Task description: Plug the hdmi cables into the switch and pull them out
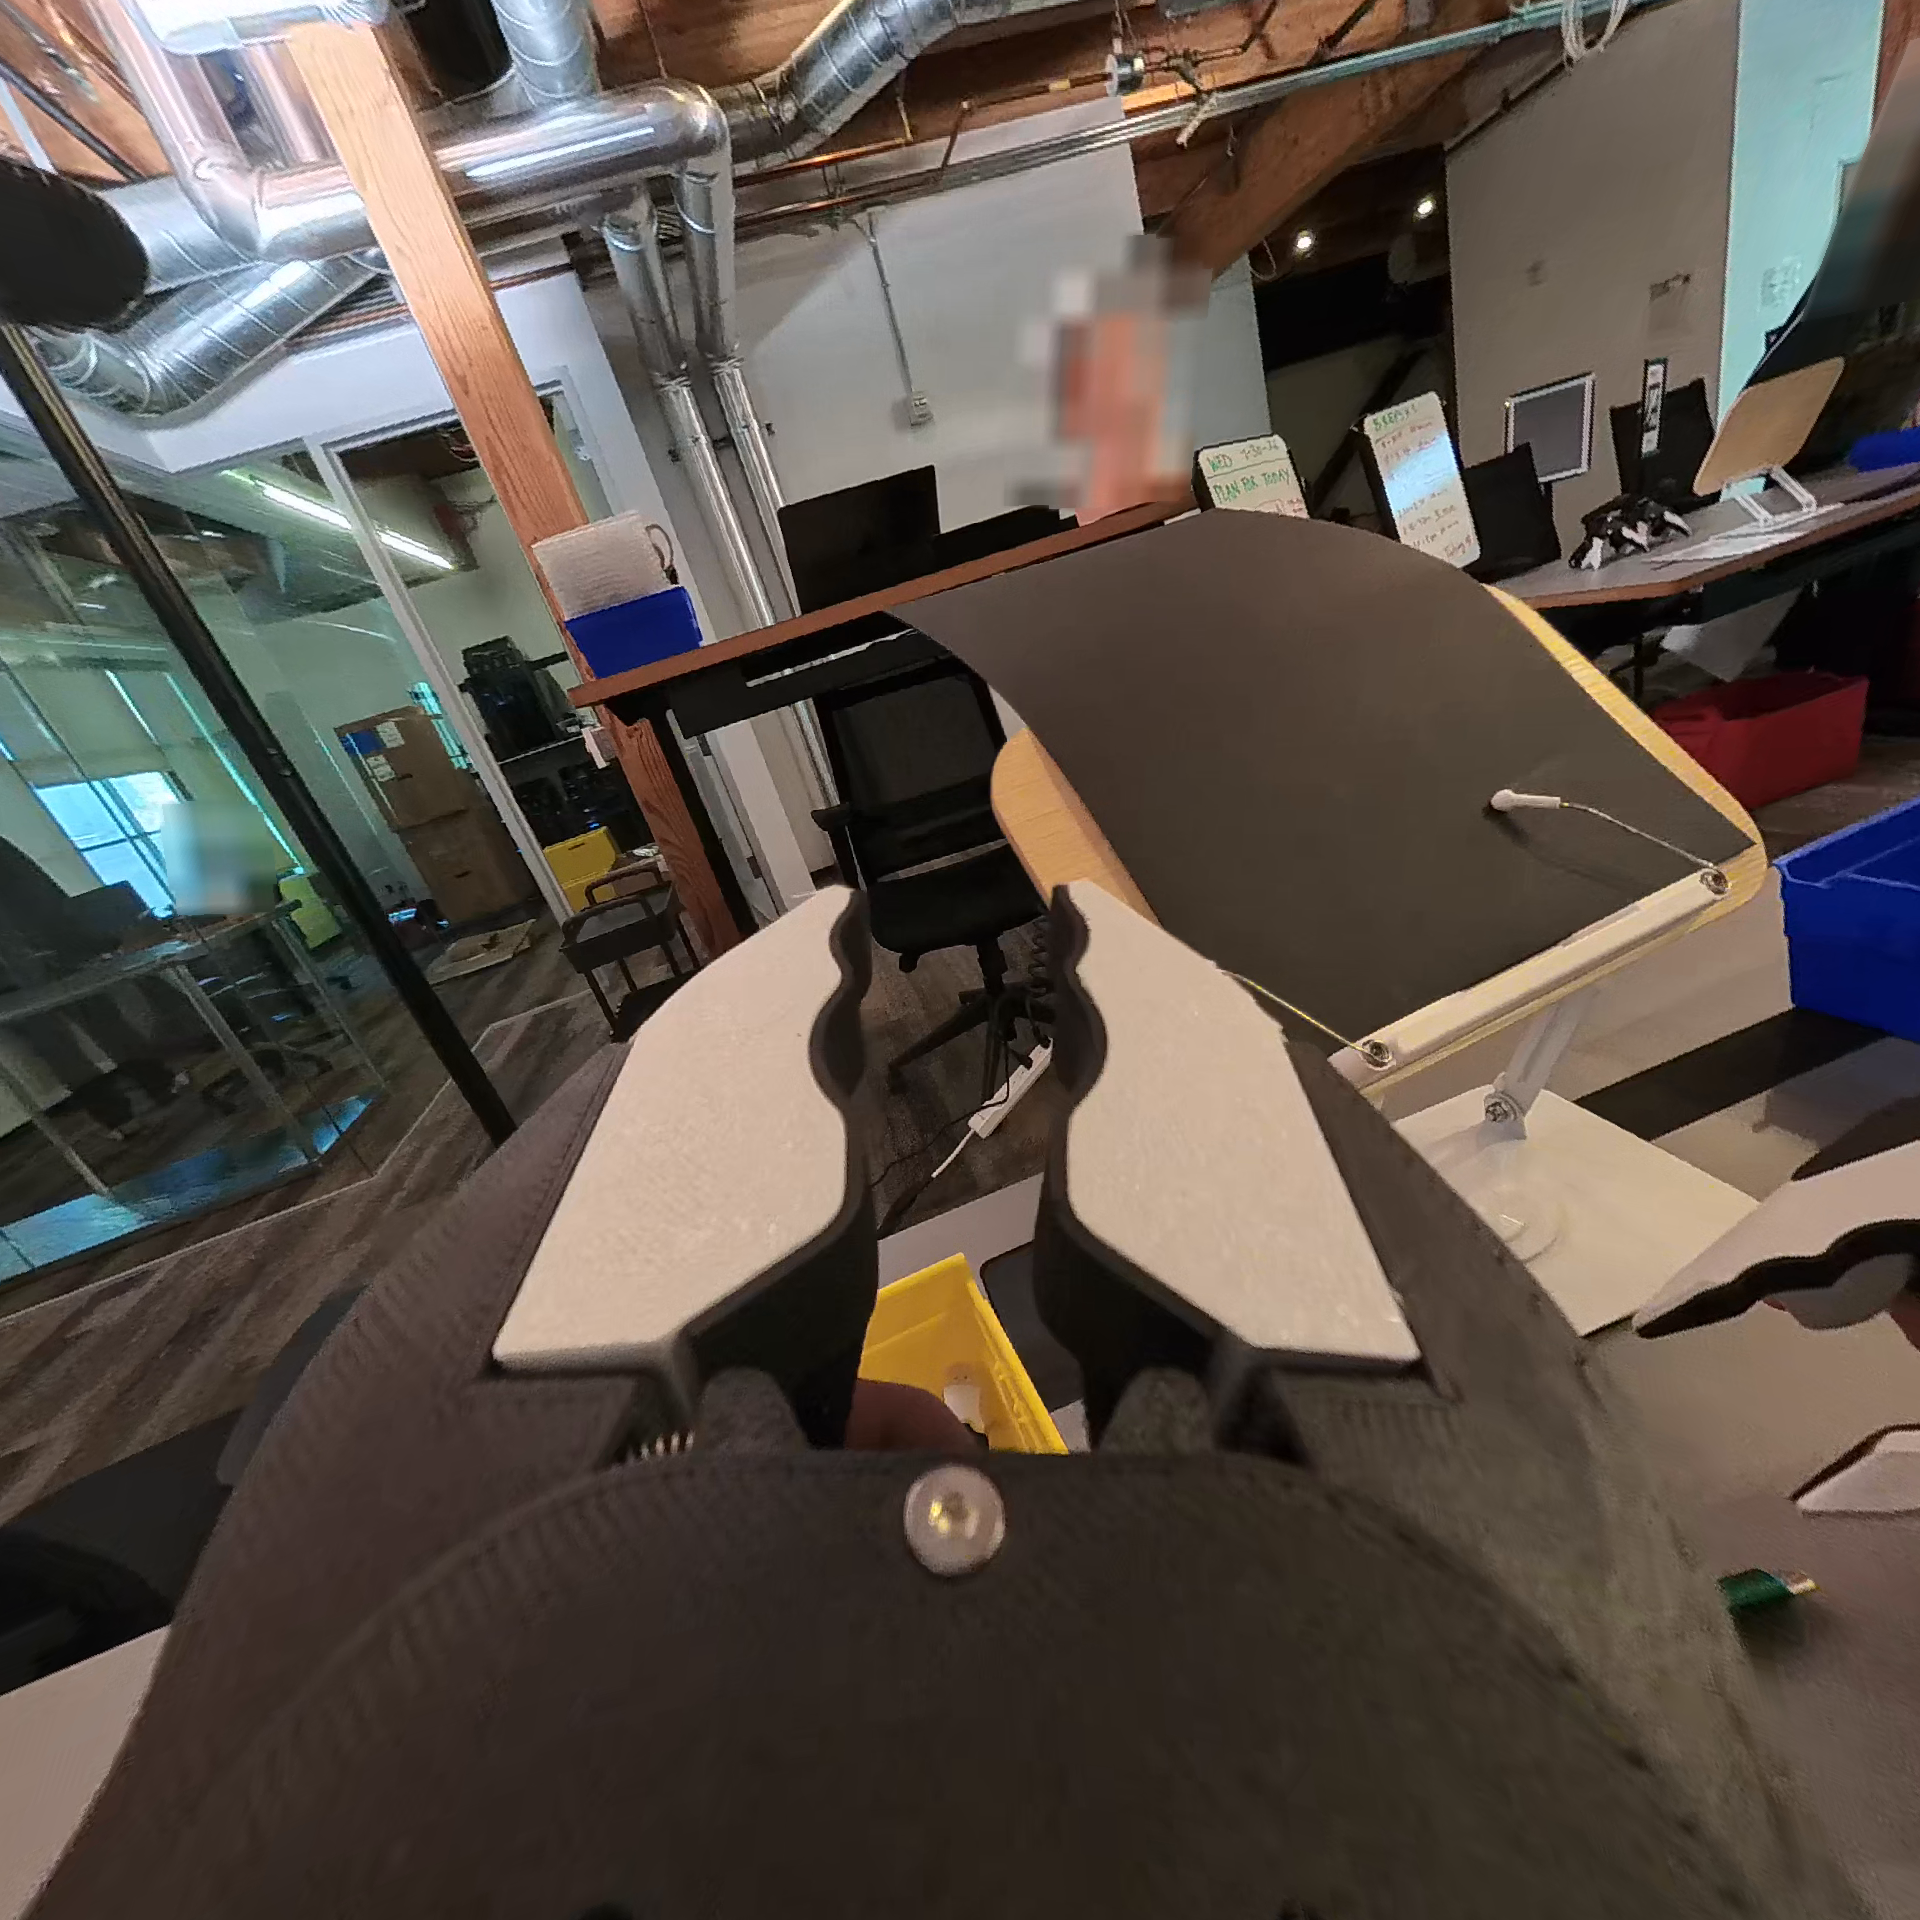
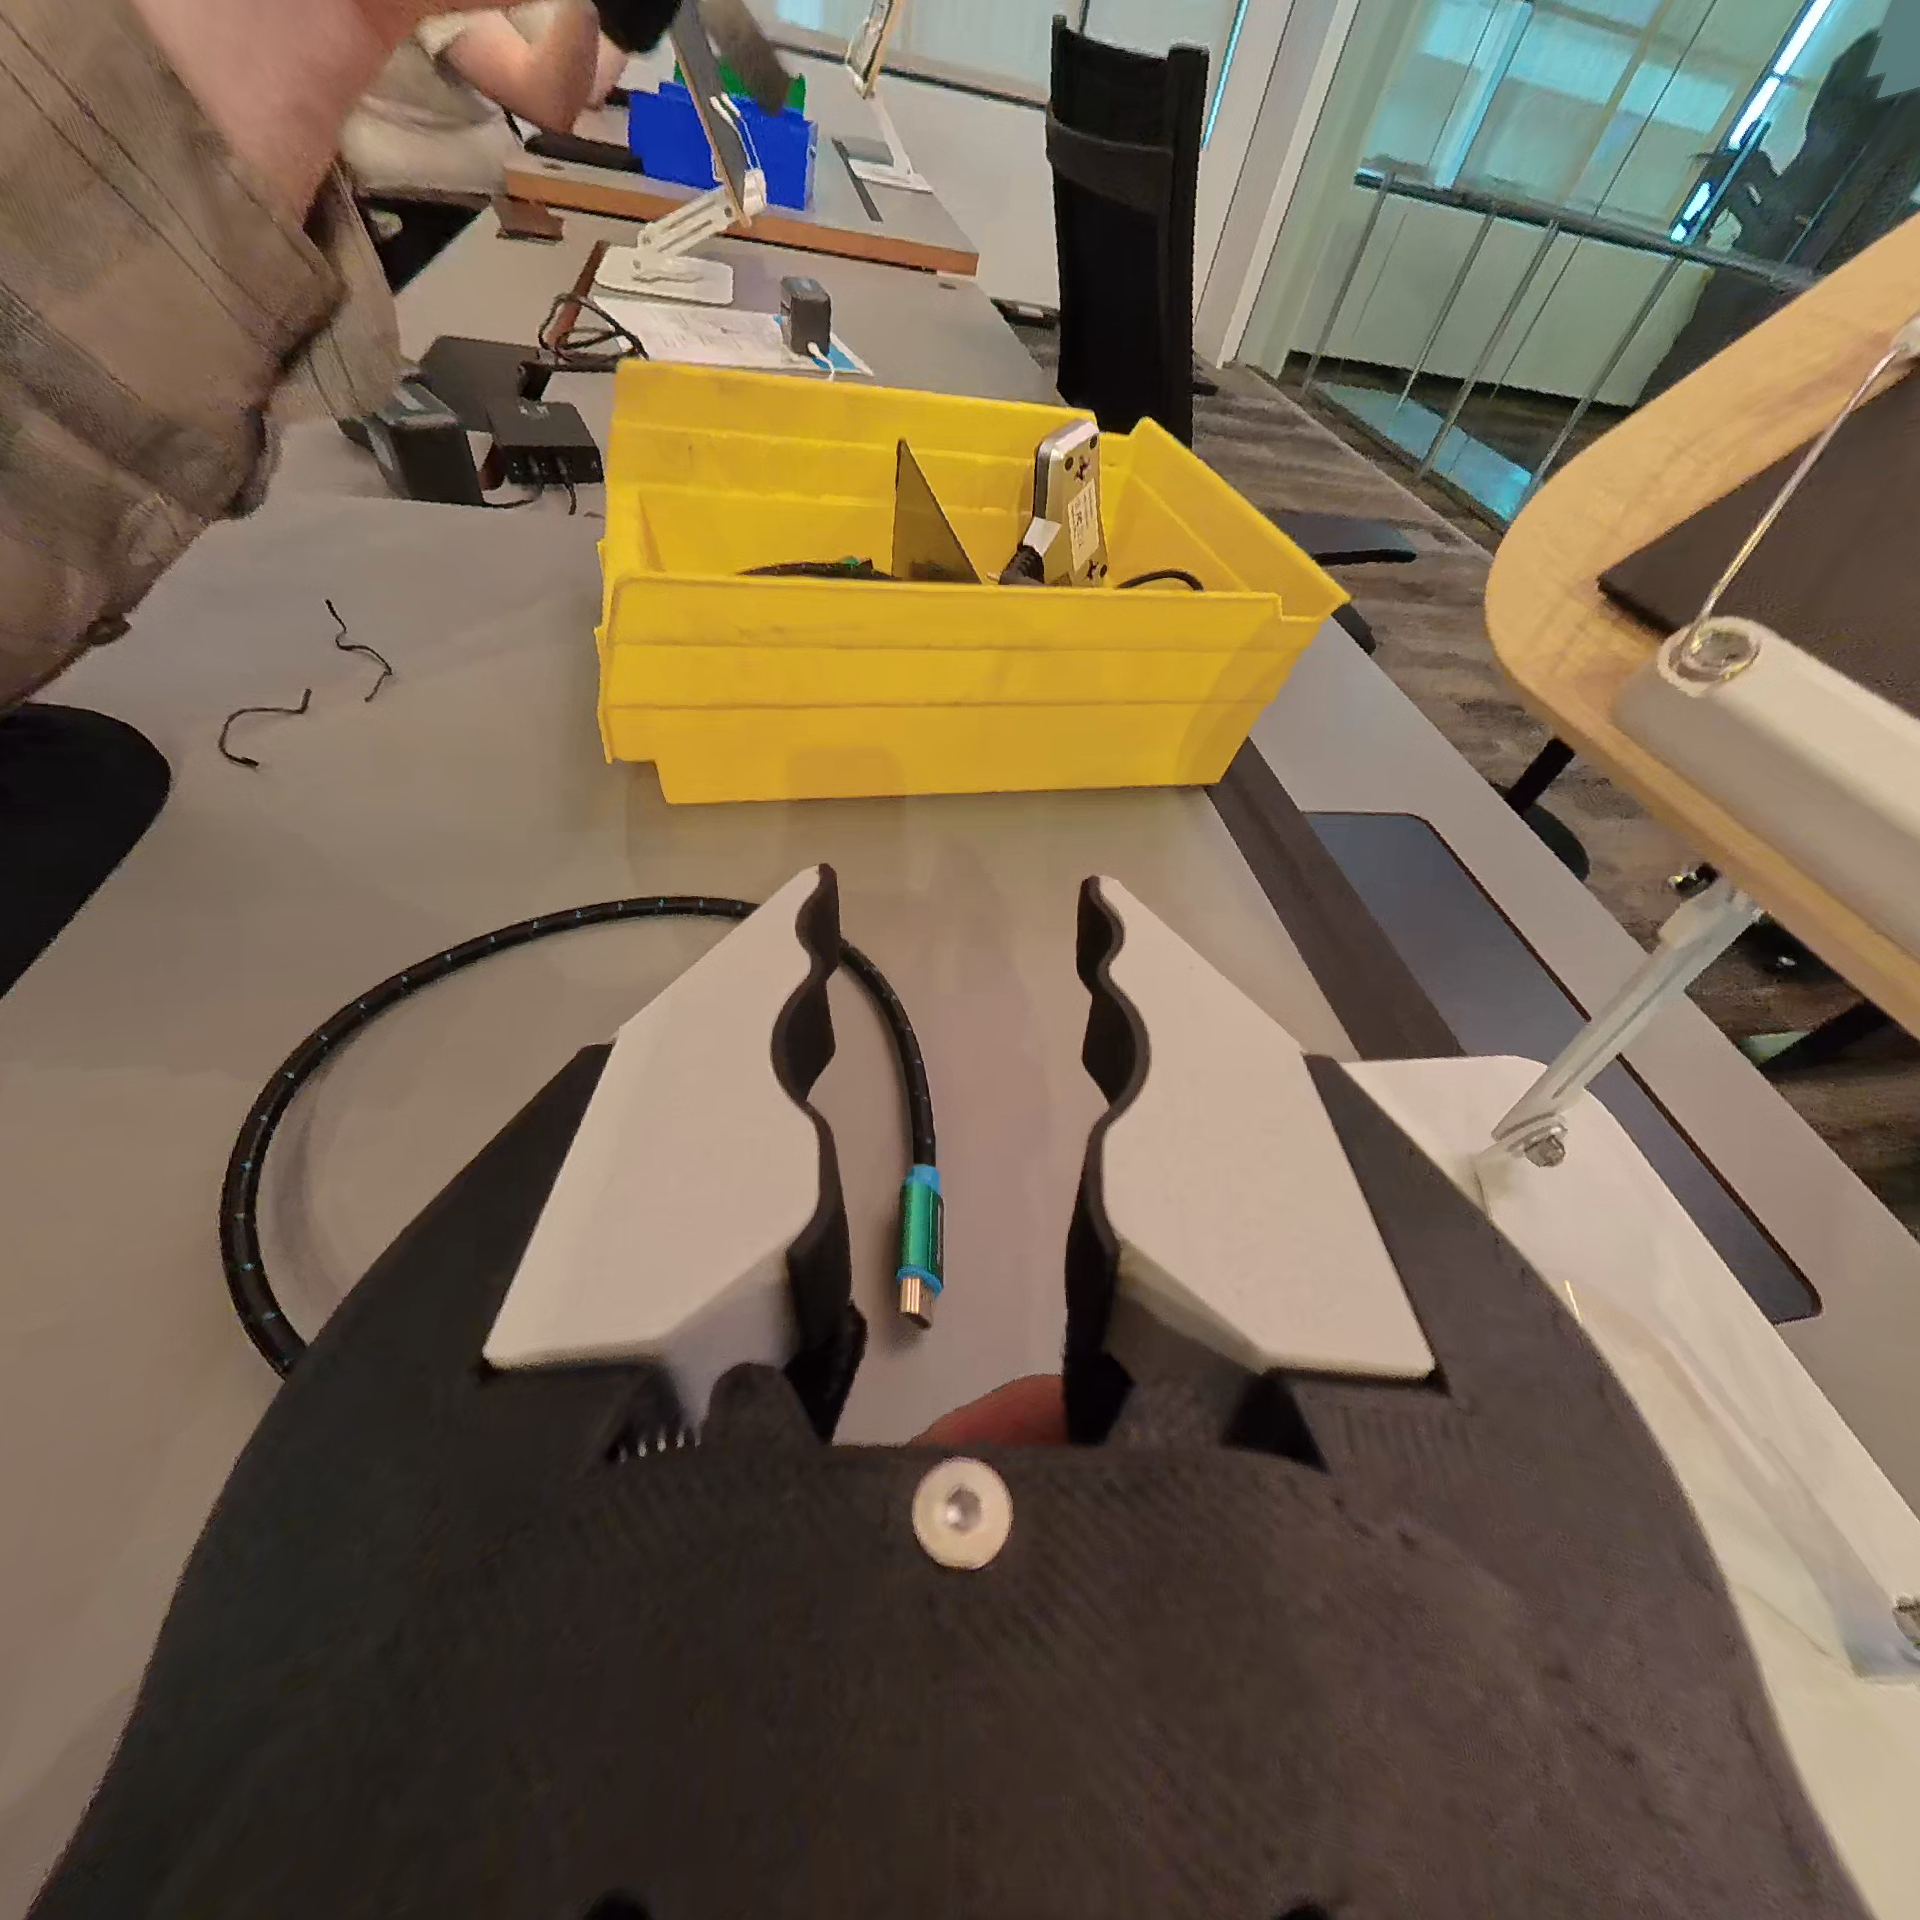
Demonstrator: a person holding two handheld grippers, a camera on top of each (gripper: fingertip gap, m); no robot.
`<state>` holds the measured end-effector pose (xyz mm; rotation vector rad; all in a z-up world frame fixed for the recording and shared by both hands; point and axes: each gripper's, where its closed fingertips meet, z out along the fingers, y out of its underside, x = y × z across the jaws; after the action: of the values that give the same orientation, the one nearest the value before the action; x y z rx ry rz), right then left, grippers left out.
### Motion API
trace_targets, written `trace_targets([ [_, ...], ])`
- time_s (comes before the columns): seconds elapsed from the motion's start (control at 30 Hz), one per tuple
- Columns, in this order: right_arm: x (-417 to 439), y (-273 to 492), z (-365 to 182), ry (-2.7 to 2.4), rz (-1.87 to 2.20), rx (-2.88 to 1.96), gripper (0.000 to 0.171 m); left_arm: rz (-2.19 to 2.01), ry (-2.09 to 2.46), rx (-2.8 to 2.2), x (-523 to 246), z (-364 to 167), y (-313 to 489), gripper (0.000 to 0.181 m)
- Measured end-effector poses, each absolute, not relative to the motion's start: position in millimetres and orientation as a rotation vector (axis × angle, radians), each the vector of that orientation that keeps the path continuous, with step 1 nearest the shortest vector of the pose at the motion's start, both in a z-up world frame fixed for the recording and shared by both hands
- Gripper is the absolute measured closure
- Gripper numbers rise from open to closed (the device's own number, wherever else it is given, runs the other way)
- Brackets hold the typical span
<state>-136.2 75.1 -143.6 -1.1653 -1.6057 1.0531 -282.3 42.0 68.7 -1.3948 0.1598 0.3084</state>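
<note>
Fingers of the right gripper (image 2: 954,904) stood parted and empty above the grey table (image 2: 436,831), with the green plug (image 2: 921,1242) of a black braided HDMI cable (image 2: 260,1122) lying flat between them, its metal tip pointing back toward the near edge. The cable curled away to the left in a wide loop. Beyond it, farther off, sat a yellow bin (image 2: 935,665), and standing in it was a small silver box (image 2: 1070,499) with a cord at its base; I took that for the switch, though I couldn't be sure.

The left gripper (image 1: 951,914) was also open with nothing in it, lifted and aimed out across the room past a tilted black-topped stand (image 1: 1351,748), so it was no help yet.

To do this pick well, I'd have lowered the right fingers straight down to straddle the green shell, closed on its flat sides rather than the braid, and left the metal tip sticking out clear. Grabbing crooked would make lining it up with a port awkward.
</note>
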Motion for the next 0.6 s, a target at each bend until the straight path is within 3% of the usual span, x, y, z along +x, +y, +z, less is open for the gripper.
trace_targets([
  [0.6,-146,62,-112,-1.608,1.131,-1.044,0.129,0.342,0.219,-1.413,-267,64,50,0.149],
])
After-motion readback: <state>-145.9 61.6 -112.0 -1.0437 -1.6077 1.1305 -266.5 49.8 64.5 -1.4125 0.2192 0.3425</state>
